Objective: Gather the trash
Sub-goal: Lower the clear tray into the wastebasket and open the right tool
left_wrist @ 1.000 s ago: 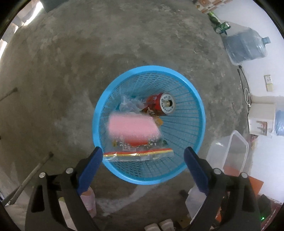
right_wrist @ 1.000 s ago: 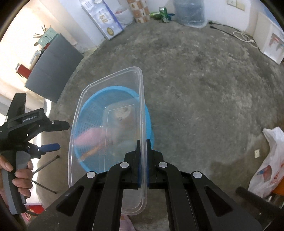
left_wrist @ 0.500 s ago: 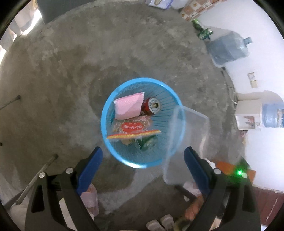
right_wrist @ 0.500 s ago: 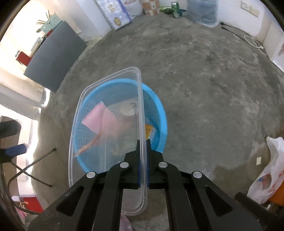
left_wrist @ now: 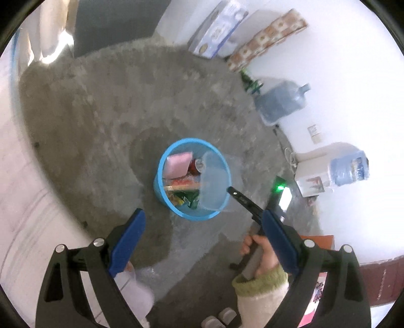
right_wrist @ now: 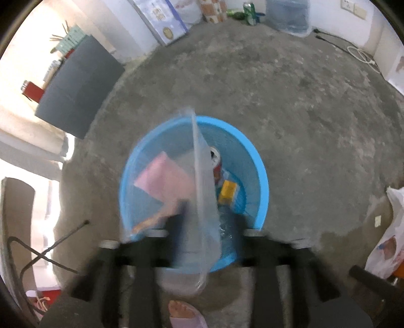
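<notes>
A blue mesh basket [left_wrist: 161,181] [right_wrist: 260,176] stands on the concrete floor and holds a pink packet [left_wrist: 176,165] [right_wrist: 161,181], a red can [right_wrist: 217,166], snack wrappers [left_wrist: 184,195] and a yellow packet [right_wrist: 227,193]. A clear plastic container [left_wrist: 213,186] [right_wrist: 202,201] hangs tilted over the basket between the fingers of my right gripper [right_wrist: 204,232], which are blurred and spread apart. My right gripper also shows in the left wrist view [left_wrist: 233,193]. My left gripper [left_wrist: 202,232] is open and empty, high above the basket.
Water jugs [left_wrist: 282,103] [right_wrist: 287,17], a dispenser [left_wrist: 328,174], boxes [left_wrist: 217,30] and green cans [right_wrist: 248,10] line the walls. A white plastic bag [right_wrist: 388,242] lies right. A grey board [right_wrist: 73,88] leans at the left. A foot in a slipper [right_wrist: 184,315] is below.
My left gripper has risen far from the basket. The pink packet fell into the basket. My right gripper's fingers have spread from shut, and the clear container has tipped over the basket.
</notes>
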### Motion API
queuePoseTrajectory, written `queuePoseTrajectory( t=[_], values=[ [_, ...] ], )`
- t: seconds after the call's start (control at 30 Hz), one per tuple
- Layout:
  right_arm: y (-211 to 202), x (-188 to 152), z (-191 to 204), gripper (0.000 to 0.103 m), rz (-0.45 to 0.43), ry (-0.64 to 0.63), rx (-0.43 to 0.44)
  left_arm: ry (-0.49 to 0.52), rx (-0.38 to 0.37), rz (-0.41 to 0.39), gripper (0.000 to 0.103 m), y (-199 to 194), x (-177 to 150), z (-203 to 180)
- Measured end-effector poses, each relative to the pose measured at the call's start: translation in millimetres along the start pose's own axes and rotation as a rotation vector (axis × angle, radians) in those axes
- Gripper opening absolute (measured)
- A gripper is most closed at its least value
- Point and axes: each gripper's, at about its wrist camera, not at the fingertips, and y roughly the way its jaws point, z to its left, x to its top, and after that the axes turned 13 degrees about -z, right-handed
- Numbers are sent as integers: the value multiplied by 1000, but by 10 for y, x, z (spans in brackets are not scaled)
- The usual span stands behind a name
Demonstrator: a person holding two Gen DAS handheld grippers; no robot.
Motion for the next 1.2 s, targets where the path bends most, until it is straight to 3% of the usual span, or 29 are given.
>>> queuePoseTrajectory(
  t=[0.1, 0.27, 0.4, 0.5, 0.6, 0.67, 0.7, 0.73, 0.8, 0.87, 1.0, 1.1, 1.2],
  values=[
    [65, -62, -34, 55, 18, -11, -59, 44, -7, -64, 91, -300, -122, 50],
    [-130, -131, 43, 55, -33, -45, -74, 81, -7, -124, 91, -663, -293, 227],
    [-358, -185, 99, 55, -97, -45, -72, 123, 15, -177, 91, -918, -414, 353],
    [-576, -264, 158, 55, -164, -43, -16, 138, 26, -218, 91, -1115, -478, 465],
    [-700, -391, 324, 55, -192, -123, 25, 139, 48, -249, 91, -1255, -565, 606],
    [-643, -463, 492, 55, -178, -242, -9, 132, 71, -261, 91, -1341, -630, 719],
    [-577, -464, 552, 53, -170, -295, -40, 130, 83, -265, 91, -1384, -672, 778],
    [-513, -471, 585, 46, -164, -331, -64, 126, 92, -266, 91, -1412, -689, 820],
    [-321, -462, 588, 29, -130, -352, -113, 112, 109, -268, 91, -1470, -744, 931],
    [-96, -406, 472, 7, -78, -307, -150, 92, 124, -272, 91, -1498, -770, 1012],
    [129, -380, 174, 5, -21, -141, -169, 57, 140, -266, 91, -1568, -857, 1147],
    [130, -425, 154, 5, -19, -123, -164, 56, 155, -268, 91, -1602, -892, 1176],
    [-73, -487, 218, 8, -45, -114, -99, 68, 171, -285, 91, -1664, -923, 1183]
  ],
)
